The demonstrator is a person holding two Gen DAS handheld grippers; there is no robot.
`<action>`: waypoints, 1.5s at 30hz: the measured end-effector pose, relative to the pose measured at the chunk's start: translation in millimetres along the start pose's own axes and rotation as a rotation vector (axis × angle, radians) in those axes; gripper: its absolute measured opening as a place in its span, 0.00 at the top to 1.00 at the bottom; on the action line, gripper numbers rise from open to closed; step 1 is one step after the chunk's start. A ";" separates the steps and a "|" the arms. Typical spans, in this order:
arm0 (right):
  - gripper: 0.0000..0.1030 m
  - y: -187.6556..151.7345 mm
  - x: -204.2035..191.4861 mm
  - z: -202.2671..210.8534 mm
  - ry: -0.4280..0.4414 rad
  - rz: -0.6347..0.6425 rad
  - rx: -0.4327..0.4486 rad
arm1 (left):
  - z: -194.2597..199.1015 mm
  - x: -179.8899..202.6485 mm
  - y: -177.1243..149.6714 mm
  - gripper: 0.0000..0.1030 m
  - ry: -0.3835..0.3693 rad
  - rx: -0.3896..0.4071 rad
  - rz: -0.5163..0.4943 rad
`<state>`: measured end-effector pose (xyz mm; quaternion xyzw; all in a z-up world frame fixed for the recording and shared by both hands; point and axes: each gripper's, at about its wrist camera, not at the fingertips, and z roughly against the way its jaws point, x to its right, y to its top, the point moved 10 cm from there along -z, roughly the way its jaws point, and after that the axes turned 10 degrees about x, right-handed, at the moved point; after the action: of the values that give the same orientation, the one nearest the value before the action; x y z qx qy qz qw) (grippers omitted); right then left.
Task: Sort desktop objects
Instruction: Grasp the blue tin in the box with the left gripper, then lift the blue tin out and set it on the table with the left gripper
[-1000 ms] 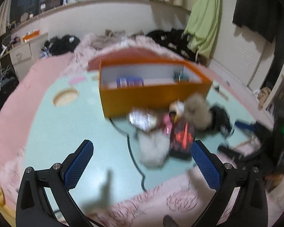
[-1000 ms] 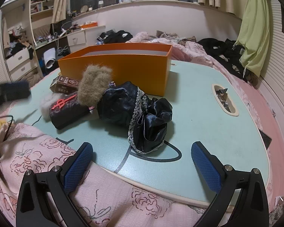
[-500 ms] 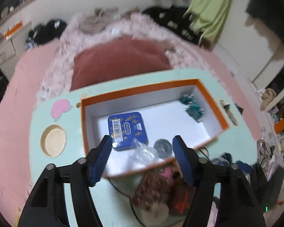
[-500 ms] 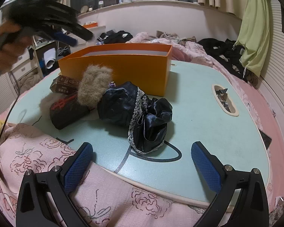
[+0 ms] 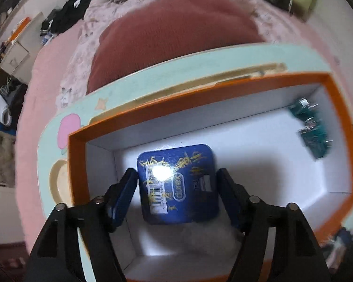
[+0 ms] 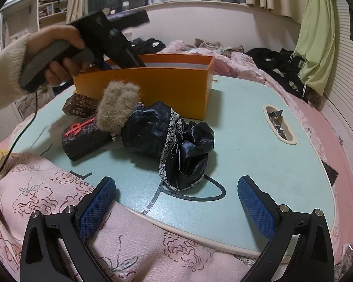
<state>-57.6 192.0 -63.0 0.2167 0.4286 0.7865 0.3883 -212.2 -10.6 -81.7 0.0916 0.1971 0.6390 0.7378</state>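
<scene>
My left gripper points down into the orange box. Its jaws are opening, and a blue tin lies on the white box floor between the fingers, with no pad visibly pressing on it. A pale blur sits just below the tin. A teal bundle lies at the box's right end. In the right wrist view, a hand holds that left gripper over the box. My right gripper stands open and empty above the pink quilt, short of a black lace-trimmed pouch.
On the mint table, in front of the box, lie a tan furry piece, a dark case with a red mark and a brown carton. A slot holds foil scraps. A cable trails left.
The left gripper swung from facing the pile to tilting down into the orange box and narrowed its jaws. The clear packet seen between its fingers half a second ago no longer shows. The right gripper kept still.
</scene>
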 end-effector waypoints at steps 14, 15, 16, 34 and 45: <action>0.00 2.1 -1.8 -1.0 0.002 0.000 0.001 | -1.5 6.8 5.0 0.27 -0.033 0.012 -0.030; 0.00 2.0 -1.7 -0.9 0.001 0.001 0.002 | -1.0 7.3 5.3 0.29 -0.033 0.022 -0.036; 0.00 1.7 -1.3 -1.0 0.001 0.001 0.001 | 1.3 5.3 5.6 0.34 -0.018 0.039 -0.039; 0.00 0.6 -0.6 -0.6 0.002 0.000 0.002 | 139.9 37.5 -21.9 0.34 -0.369 0.380 -0.033; 0.00 0.1 -0.3 -0.4 0.002 0.000 0.003 | 130.0 60.8 -71.6 0.34 -0.349 0.406 -0.088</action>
<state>-57.7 191.5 -63.2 0.2163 0.4302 0.7862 0.3875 -87.9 52.2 -2.2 0.3378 0.1950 0.5285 0.7541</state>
